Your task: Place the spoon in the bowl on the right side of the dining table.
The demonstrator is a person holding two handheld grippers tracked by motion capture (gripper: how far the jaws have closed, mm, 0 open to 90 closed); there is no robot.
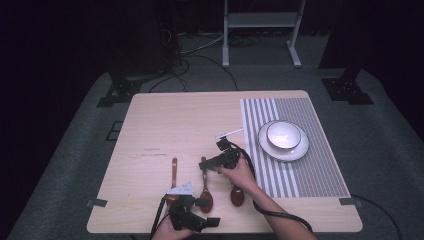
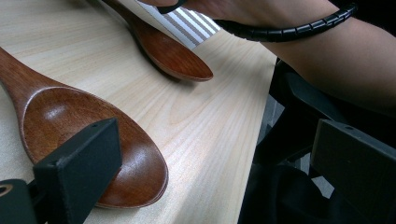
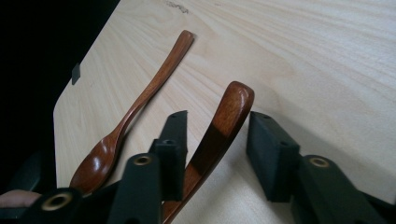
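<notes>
Three brown wooden spoons lie on the light wooden table (image 1: 165, 120). The left spoon (image 1: 174, 172) (image 3: 140, 100) lies by itself. My right gripper (image 1: 210, 162) (image 3: 218, 119) has its jaws on either side of the middle spoon's handle (image 1: 203, 165) (image 3: 229, 112). A gap shows at the right jaw, so the gripper is open. The middle spoon's bowl (image 1: 206, 200) (image 2: 93, 126) lies beside my left gripper (image 1: 209, 212) (image 2: 215, 186), which stands wide open at the table's near edge with nothing in it. The right spoon's bowl (image 1: 237, 196) (image 2: 177, 58) shows under the right forearm.
A grey striped placemat (image 1: 310, 165) covers the table's right side, with a white bowl (image 1: 283, 134) on a white plate (image 1: 300, 150). A small white stick (image 1: 229, 133) lies near the mat's left edge. A white frame stands on the floor behind the table.
</notes>
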